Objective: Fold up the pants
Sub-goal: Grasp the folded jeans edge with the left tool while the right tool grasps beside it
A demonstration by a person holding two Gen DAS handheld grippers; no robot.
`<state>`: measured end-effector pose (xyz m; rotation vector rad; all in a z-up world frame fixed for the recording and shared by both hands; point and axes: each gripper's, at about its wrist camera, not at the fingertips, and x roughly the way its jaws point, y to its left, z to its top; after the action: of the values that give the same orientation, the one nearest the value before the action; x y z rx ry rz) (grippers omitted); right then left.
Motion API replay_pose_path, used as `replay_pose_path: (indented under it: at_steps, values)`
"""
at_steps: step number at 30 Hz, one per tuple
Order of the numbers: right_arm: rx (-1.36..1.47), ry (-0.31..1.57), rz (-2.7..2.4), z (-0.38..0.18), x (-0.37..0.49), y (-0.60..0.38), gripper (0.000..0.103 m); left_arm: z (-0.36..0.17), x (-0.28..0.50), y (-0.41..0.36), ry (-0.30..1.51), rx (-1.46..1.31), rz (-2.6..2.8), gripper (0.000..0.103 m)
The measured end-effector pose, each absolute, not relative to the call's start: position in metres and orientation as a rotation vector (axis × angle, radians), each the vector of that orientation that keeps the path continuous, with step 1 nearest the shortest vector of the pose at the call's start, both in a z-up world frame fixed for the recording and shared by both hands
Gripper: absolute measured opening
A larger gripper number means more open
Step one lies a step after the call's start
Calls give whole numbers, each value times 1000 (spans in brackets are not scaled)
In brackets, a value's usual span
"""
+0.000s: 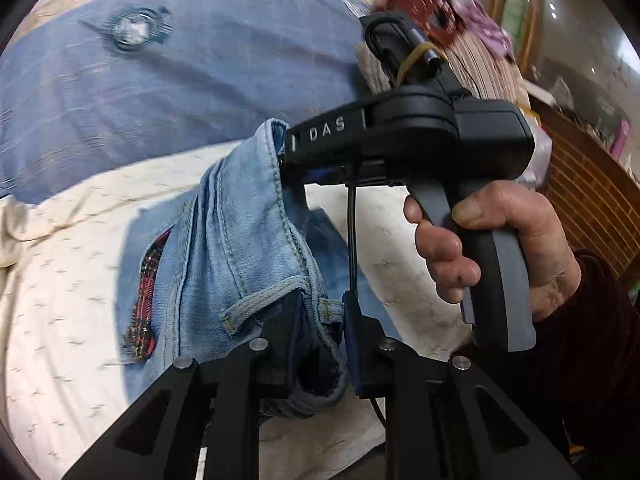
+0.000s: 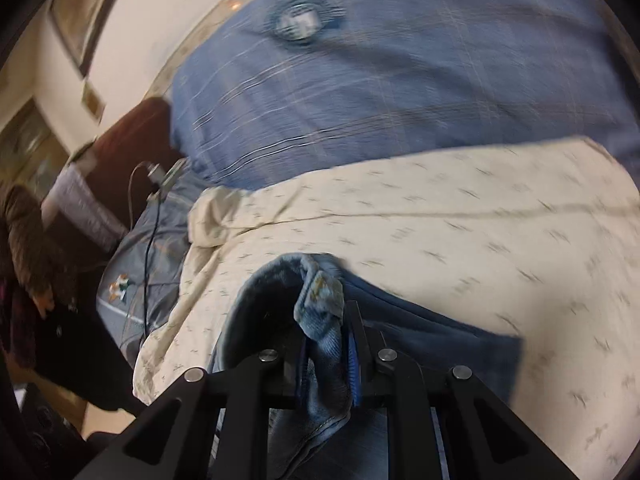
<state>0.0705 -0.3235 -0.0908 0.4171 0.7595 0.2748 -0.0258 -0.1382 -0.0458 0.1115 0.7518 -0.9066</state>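
We have both tools clamped on the jeans (image 1: 240, 240) right now. Our left tool (image 1: 320, 316) has its 2 fingers pressed together on the waistband, with a belt loop (image 1: 264, 300) lying just left of the near finger, and the light blue denim rises from there up to the right tool (image 1: 286, 160), whose black body crosses the right half of the left wrist view. A hand (image 1: 492, 248) is wrapped around that tool's grey handle, a dark red sleeve behind it.

In the right wrist view, our right tool (image 2: 328, 320) pinches a bunched fold of denim (image 2: 320, 300) between its fingers, blue pads showing on the right one. More of the jeans sag below and to the right onto the bed.

The jeans hang between our 2 tools, lifted over a cream bedsheet (image 1: 80, 280) dotted with small dashes. A strip of red plaid lining (image 1: 146, 300) shows at a pocket opening on the left. Farther off lies a blue checked pillow (image 1: 200, 72) with a round tufted button (image 1: 130, 32). Far left in the right wrist view, a cable (image 2: 150, 240) trails over a grey-blue cover. Both views are blurred.
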Motion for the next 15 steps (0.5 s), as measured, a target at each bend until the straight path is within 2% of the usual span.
replay_pose_path:
  at_steps: [10, 15]
  values:
    - [537, 785, 189, -137, 64, -392, 13, -90, -8, -202, 827, 243, -945, 20]
    - [639, 808, 183, -160, 67, -415, 12, -73, -6, -203, 808, 221, -998, 21]
